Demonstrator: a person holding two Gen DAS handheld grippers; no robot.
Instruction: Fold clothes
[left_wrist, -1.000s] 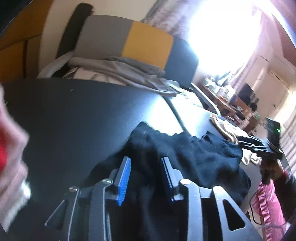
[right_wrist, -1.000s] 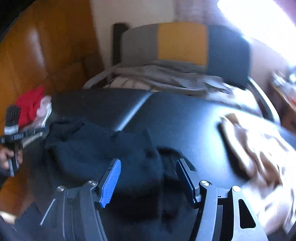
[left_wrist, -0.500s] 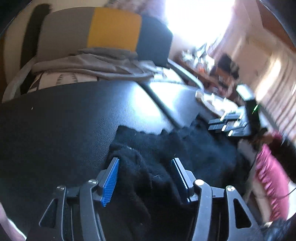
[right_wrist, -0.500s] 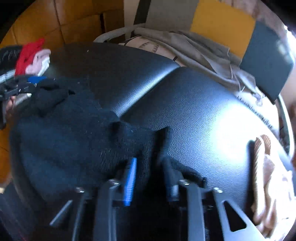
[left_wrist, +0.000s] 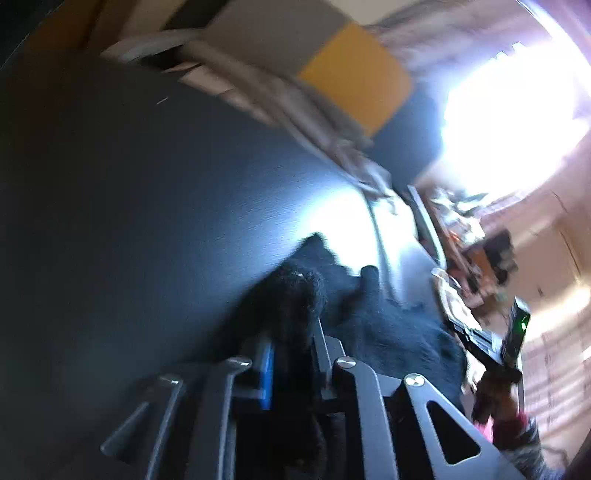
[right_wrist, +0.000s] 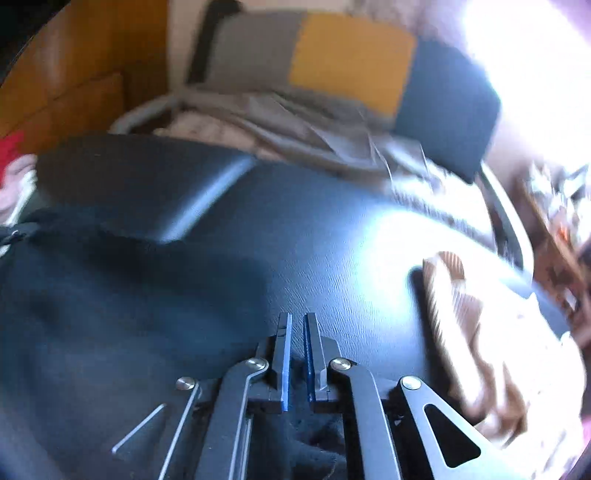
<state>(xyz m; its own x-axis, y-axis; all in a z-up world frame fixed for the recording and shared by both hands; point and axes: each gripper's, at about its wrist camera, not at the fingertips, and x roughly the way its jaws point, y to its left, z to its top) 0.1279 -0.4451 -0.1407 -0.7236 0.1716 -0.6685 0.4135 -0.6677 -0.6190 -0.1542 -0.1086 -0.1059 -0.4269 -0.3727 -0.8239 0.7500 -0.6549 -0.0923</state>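
A black knit garment (left_wrist: 388, 325) lies across the black padded surface (left_wrist: 147, 184). My left gripper (left_wrist: 290, 332) is closing, and its pads pinch a thick bunch of that black fabric at the garment's near end. In the right wrist view the same garment (right_wrist: 110, 314) stretches away to the left from my right gripper (right_wrist: 297, 317). Its jaws are almost together, with the garment's edge caught low between them. At the garment's far end in the left wrist view, the right gripper (left_wrist: 476, 338) shows in a person's hand (left_wrist: 495, 398).
A beige garment (right_wrist: 480, 332) lies on the surface to the right of the black one. Behind the surface stands a chair (right_wrist: 351, 62) with a grey, yellow and dark blue back, grey clothes (right_wrist: 295, 125) draped over it. Red and pink clothes (right_wrist: 11, 158) sit at the far left edge.
Both pairs of jaws have come together on the black garment. The left gripper sank and rolled. The garment now lies drawn out between the two grippers instead of bunched.
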